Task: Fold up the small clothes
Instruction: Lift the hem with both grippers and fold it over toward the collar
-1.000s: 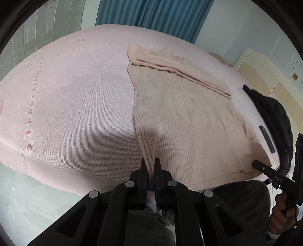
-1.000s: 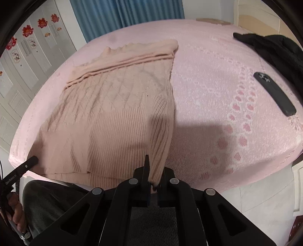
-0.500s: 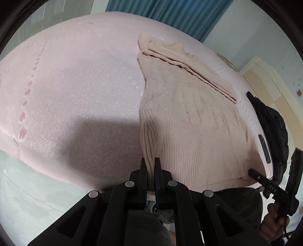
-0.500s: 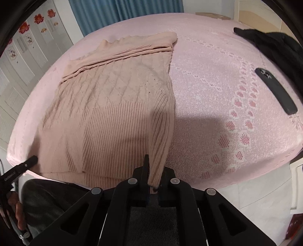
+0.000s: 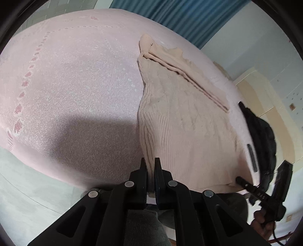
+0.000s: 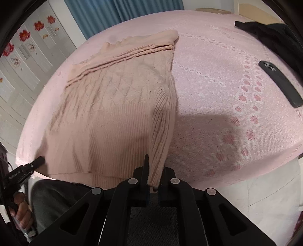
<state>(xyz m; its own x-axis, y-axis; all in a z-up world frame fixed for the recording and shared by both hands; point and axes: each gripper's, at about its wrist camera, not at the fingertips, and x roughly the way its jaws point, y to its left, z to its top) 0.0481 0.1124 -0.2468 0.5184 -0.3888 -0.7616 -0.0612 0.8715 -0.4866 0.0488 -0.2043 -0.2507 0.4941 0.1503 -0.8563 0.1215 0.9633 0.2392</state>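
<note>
My left claw (image 5: 150, 166) is pinching the hem corner of the sweater (image 5: 181, 121); the ribbed knit runs up from between the two closed fingers. My right claw (image 6: 154, 170) is likewise pinching the opposite hem corner of the sweater (image 6: 117, 106), fabric bunched between its fingers.

Ahead of both claws the sweater lies spread on the bed (image 5: 72, 79), hem end nearest me and lifted at both corners, the far end with folded sleeves flat on the pink cover. Ribbed band close to the claws, diamond pattern further out.

In the left view, the right claw (image 5: 239, 179) shows at the sweater's far hem corner, to the right of my left claw. In the right view, the left claw (image 6: 39, 161) shows at the left hem corner.

To the right of the right claw, well apart from the sweater, a dark remote (image 6: 280, 83) lies on the bed (image 6: 217, 62). Beyond it, black clothing (image 6: 269, 32). Blue curtain (image 6: 123, 9) behind the bed.
</note>
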